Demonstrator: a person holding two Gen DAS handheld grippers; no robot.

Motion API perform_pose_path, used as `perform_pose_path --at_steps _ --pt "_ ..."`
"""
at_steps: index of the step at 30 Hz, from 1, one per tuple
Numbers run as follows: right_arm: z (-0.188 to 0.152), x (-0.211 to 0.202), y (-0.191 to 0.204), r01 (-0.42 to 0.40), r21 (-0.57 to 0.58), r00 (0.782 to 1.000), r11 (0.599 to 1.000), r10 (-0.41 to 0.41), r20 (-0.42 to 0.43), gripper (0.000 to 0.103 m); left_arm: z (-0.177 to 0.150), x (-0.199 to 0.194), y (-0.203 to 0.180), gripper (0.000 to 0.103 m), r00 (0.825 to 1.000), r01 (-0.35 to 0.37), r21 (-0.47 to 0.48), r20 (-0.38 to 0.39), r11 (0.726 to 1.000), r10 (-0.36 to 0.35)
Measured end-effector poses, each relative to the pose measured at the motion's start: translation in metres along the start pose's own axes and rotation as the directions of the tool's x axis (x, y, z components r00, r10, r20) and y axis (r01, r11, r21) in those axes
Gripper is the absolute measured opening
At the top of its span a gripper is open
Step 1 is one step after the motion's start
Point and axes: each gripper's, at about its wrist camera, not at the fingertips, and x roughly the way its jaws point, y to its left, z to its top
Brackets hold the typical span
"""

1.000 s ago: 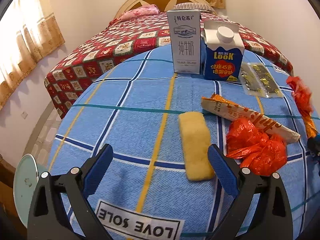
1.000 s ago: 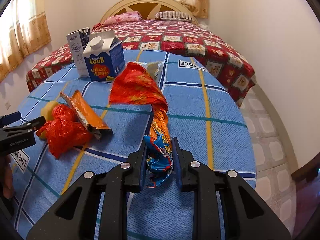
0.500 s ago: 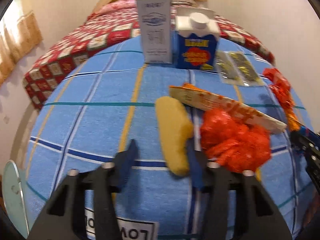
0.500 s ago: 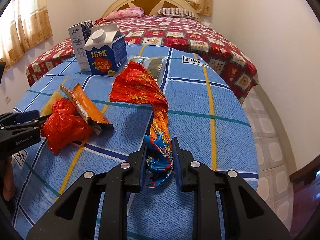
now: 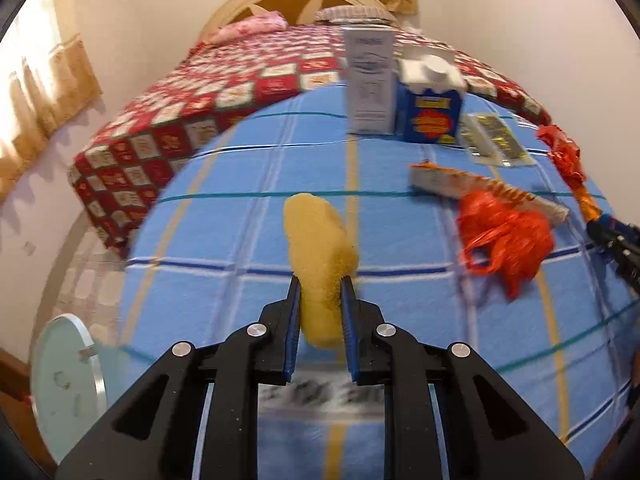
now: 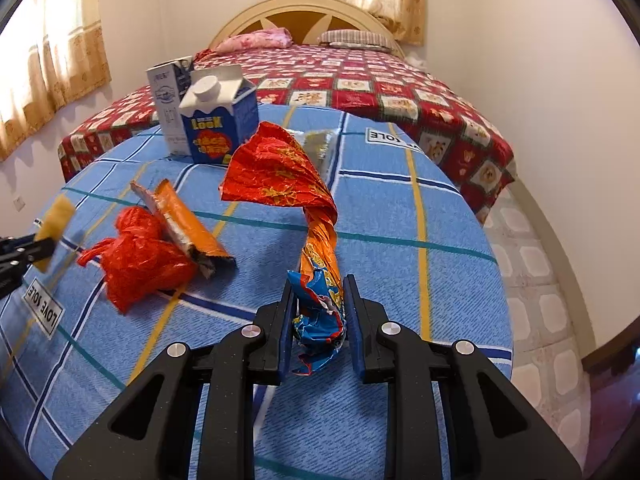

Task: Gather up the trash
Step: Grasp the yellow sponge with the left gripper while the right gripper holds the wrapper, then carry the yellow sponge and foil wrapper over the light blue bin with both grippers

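My left gripper [image 5: 321, 284] has a yellow sponge [image 5: 316, 232] between its blue pads; the jaws are closing and press on it, and it is raised off the blue checked tablecloth [image 5: 240, 240]. The right wrist view shows that sponge [image 6: 56, 216] at the far left. My right gripper [image 6: 319, 286] is shut on the blue end of a twisted red-orange foil wrapper [image 6: 276, 168], which fans out ahead above the cloth. On the table lie a red plastic bag [image 6: 140, 256] and an orange snack wrapper [image 6: 184, 224].
A blue milk carton [image 6: 220, 120] and a white carton [image 6: 166, 100] stand at the table's far side, with clear packets [image 6: 318, 144] beside them. Behind is a bed [image 6: 380, 80] with a red quilt. A pale round disc [image 5: 64, 376] sits low left, off the table.
The left jaws went from wide open around the sponge to closed on it, and the sponge has come up off the cloth. The right gripper and its wrapper stayed where they were.
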Motion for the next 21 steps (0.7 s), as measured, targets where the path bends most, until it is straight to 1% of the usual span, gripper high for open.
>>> perform_pose_path --at_steps 6,9,13,14,21 --pt "0.004 -0.024 0.030 -0.039 -0.040 0.998 0.998 0.041 0.054 0.024 -0.022 -0.018 0.034 0.019 0.999 -0.047 -0.007 0.008 0.999 0.047" --pt "0.009 -0.035 0.053 -0.061 -0.080 0.994 0.995 0.067 0.082 0.024 -0.029 -0.025 0.046 0.019 0.998 -0.062 -0.015 0.017 0.998 0.062" --pt "0.013 -0.040 0.080 -0.090 -0.124 0.991 0.988 0.101 0.089 0.024 -0.037 -0.037 0.063 0.019 0.996 -0.082 -0.031 0.036 0.996 0.083" --pt "0.014 -0.042 0.092 -0.102 -0.144 0.989 0.984 0.116 0.092 0.024 -0.038 -0.040 0.067 0.019 0.996 -0.085 -0.036 0.037 0.996 0.087" --pt "0.015 -0.041 0.142 -0.157 -0.219 0.981 0.963 0.177 0.076 0.024 -0.056 -0.052 0.103 0.019 0.991 -0.129 -0.075 0.034 0.989 0.132"
